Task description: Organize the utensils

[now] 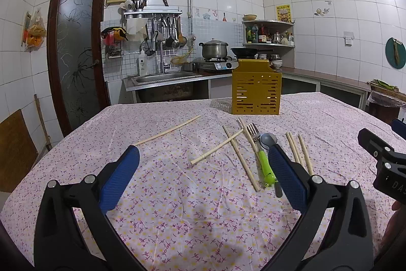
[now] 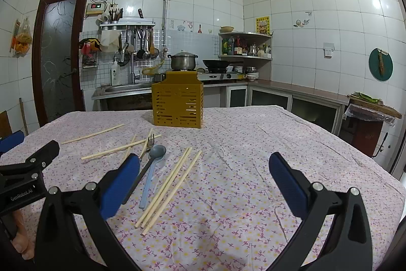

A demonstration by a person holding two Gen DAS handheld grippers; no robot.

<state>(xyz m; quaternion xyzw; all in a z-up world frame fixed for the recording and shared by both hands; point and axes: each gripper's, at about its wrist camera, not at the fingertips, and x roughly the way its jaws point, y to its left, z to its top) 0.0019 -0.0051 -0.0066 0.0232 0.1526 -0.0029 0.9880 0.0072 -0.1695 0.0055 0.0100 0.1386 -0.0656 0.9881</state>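
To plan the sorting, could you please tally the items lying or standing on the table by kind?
Chopsticks: 7
Green-handled fork: 1
Grey-blue spoon: 1
Dark-handled utensil, head hidden: 1
Yellow utensil holder: 1
Total: 11

bare cloth (image 2: pixel 241 169) right, chopsticks (image 2: pixel 167 184) left

Two low side-by-side wrist views across the table (image 1: pixel 177 194), both facing the yellow holder (image 2: pixel 177 103)
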